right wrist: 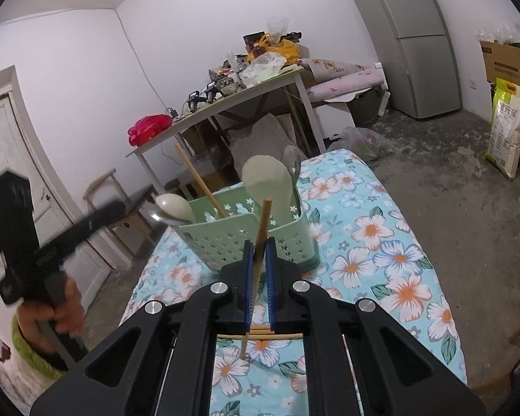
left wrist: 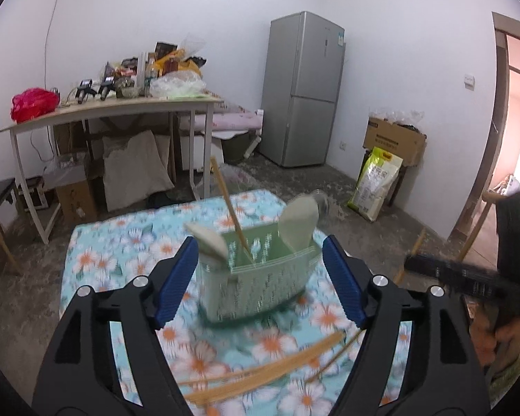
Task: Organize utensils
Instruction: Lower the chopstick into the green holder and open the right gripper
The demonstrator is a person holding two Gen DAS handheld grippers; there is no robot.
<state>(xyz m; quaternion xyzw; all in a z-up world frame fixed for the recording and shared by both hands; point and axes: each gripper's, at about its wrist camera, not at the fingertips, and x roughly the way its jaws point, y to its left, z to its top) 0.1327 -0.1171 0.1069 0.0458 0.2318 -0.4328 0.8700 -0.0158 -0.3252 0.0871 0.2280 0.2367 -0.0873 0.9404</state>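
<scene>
Wooden chopstick (right wrist: 262,239) clamped only in right-wrist view.

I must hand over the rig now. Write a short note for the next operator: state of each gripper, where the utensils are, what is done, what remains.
Left gripper: open, empty, pointing at the pale green perforated plastic utensil caddy.
Right gripper: shut on one wooden chopstick, held near upright in front of the caddy.
Done: one chopstick, two cream plastic spoons and metal spoons stand in the caddy.
Left: drop the held chopstick in, then collect the loose wooden chopsticks lying on the blue floral cloth.
</scene>
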